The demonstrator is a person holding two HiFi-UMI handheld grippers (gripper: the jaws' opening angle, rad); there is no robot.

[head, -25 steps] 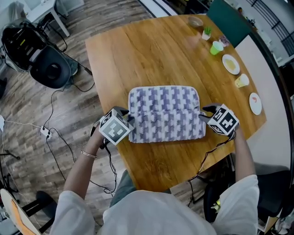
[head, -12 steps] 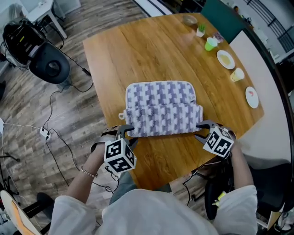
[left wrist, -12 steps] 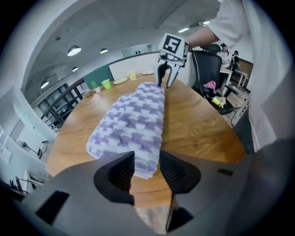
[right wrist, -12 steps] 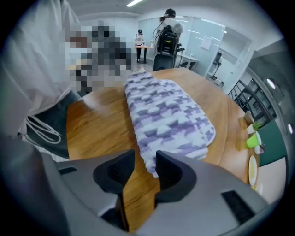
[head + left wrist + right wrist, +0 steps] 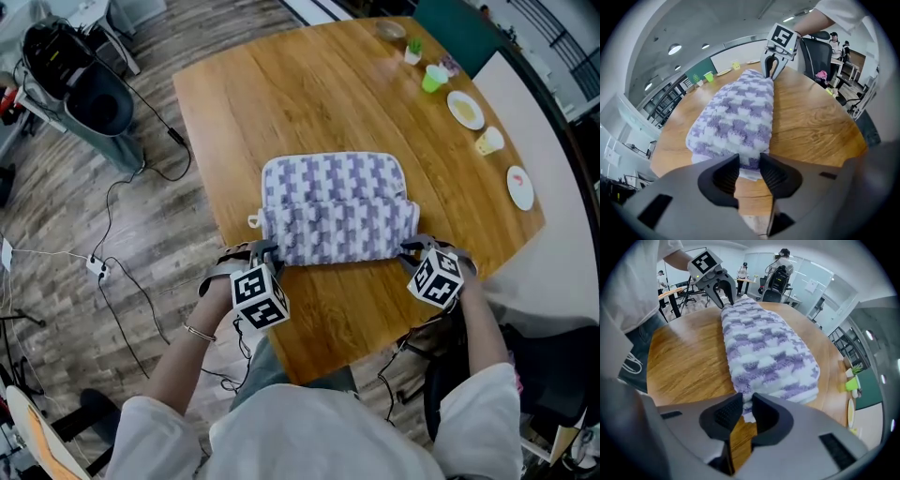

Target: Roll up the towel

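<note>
A purple-and-white checked towel (image 5: 337, 206) lies on the wooden table (image 5: 281, 94), its near part doubled over into a thick band. My left gripper (image 5: 262, 251) is at the towel's near left corner, and my right gripper (image 5: 412, 248) is at the near right corner. In the left gripper view the towel (image 5: 740, 112) runs away from my left gripper (image 5: 749, 171), whose jaws are closing with the towel's end between them. In the right gripper view my right gripper (image 5: 746, 411) is closing on the end of the towel (image 5: 764, 352), leaving only a narrow gap.
A green cup (image 5: 432, 78), a small plant and two plates (image 5: 466, 110) stand along the table's far right edge. A black chair (image 5: 75, 80) and cables (image 5: 122, 262) are on the floor at left. The table's near edge is close behind both grippers.
Both grippers have moved from the towel's left and right sides down toward me to its near corners. The right gripper's jaws have narrowed on the towel's end.
</note>
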